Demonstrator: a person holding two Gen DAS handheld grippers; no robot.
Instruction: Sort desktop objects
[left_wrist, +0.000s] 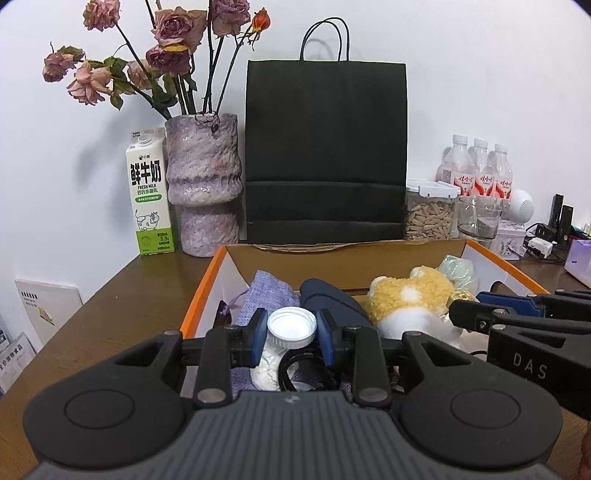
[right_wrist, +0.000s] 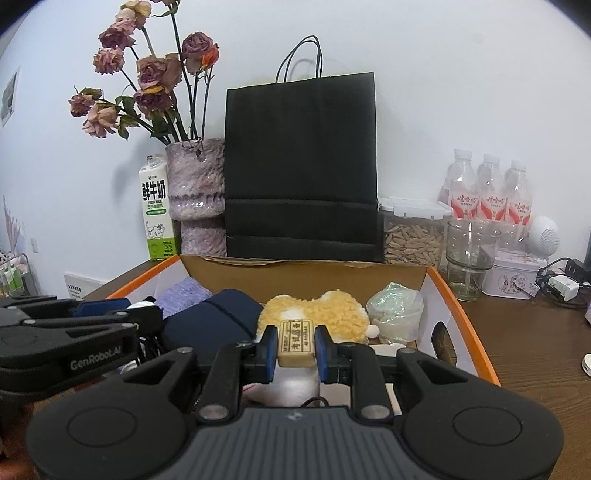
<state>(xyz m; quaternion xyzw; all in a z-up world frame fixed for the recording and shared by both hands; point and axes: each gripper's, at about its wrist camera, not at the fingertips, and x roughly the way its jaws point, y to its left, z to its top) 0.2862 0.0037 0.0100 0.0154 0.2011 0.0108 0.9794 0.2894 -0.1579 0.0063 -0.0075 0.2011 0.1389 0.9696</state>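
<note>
An orange-rimmed cardboard box (left_wrist: 201, 291) (right_wrist: 467, 325) holds a purple pouch (left_wrist: 264, 291), a navy case (left_wrist: 328, 299) (right_wrist: 214, 321), a yellow plush toy (left_wrist: 410, 295) (right_wrist: 332, 310) and a pale green bundle (right_wrist: 397, 310). My left gripper (left_wrist: 291, 334) is shut on a white-capped bottle (left_wrist: 291, 326) over the box's left part. My right gripper (right_wrist: 296, 349) is shut on a small beige block with printed characters (right_wrist: 296, 341), held in front of the plush toy. The right gripper also shows at the right edge of the left wrist view (left_wrist: 517, 314).
Behind the box stand a black paper bag (left_wrist: 327, 151), a purple vase of dried roses (left_wrist: 203, 181), a milk carton (left_wrist: 149, 192), a seed jar (right_wrist: 413, 236), a glass (right_wrist: 469, 251), three water bottles (right_wrist: 491, 192) and a tin (right_wrist: 511, 277). Cables and chargers (right_wrist: 561, 284) lie at right.
</note>
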